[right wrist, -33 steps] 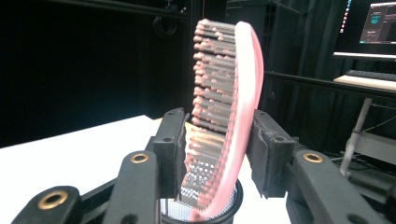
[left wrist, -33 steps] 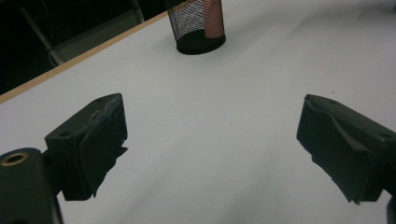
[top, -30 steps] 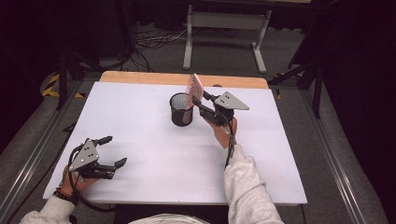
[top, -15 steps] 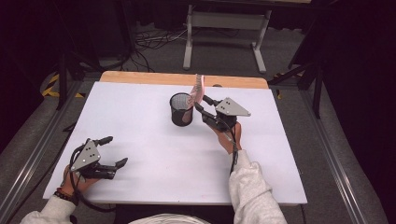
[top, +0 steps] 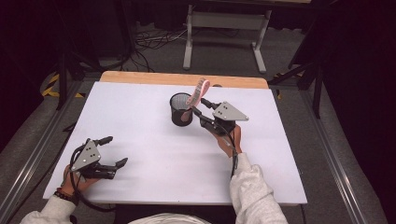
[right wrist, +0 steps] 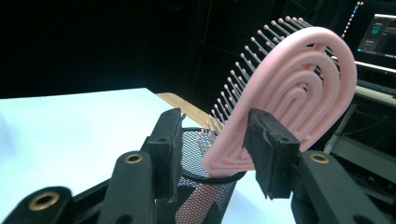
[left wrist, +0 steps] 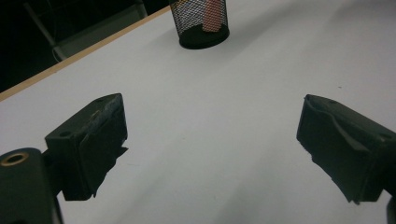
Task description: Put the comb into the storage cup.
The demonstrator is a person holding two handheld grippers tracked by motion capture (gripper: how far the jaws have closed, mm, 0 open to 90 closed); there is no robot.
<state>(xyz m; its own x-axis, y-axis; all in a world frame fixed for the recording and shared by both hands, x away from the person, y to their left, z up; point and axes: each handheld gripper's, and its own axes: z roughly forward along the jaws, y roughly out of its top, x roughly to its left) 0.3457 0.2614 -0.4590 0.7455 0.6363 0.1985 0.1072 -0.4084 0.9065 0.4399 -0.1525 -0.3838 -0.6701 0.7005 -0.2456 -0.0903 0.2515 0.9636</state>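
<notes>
Nearest you, your left gripper [top: 112,151] rests low on the white table [top: 140,154] close to its near left corner, held in your left hand [top: 77,182]. Its jaws stand wide apart with nothing between them; in the left gripper view bare tabletop lies between the two black pads [left wrist: 100,140].

Farther out, right of centre, your right hand [top: 229,137] carries the right gripper [top: 198,108] above the table, its grey three-cornered plate [top: 230,112] on top and the jaws aimed toward the far left. Beyond them stands the black mesh cup [top: 180,109], upright near the middle of the table's far half.

The pink hairbrush [top: 197,93] stands in that cup, handle down inside the mesh, head rising above the rim and tilted toward the far right. In the right gripper view the brush head [right wrist: 289,93] lies between the jaws, bristles facing the left jaw. The right-hand pad [right wrist: 271,149] sits against the back edge of the head; the left-hand pad [right wrist: 170,144] stands apart from the bristles, with a clear gap. The jaws have just eased slightly wider, so they straddle the brush and do not pinch it.

Farthest, a strip of bare wood [top: 182,79] edges the table's far side.
</notes>
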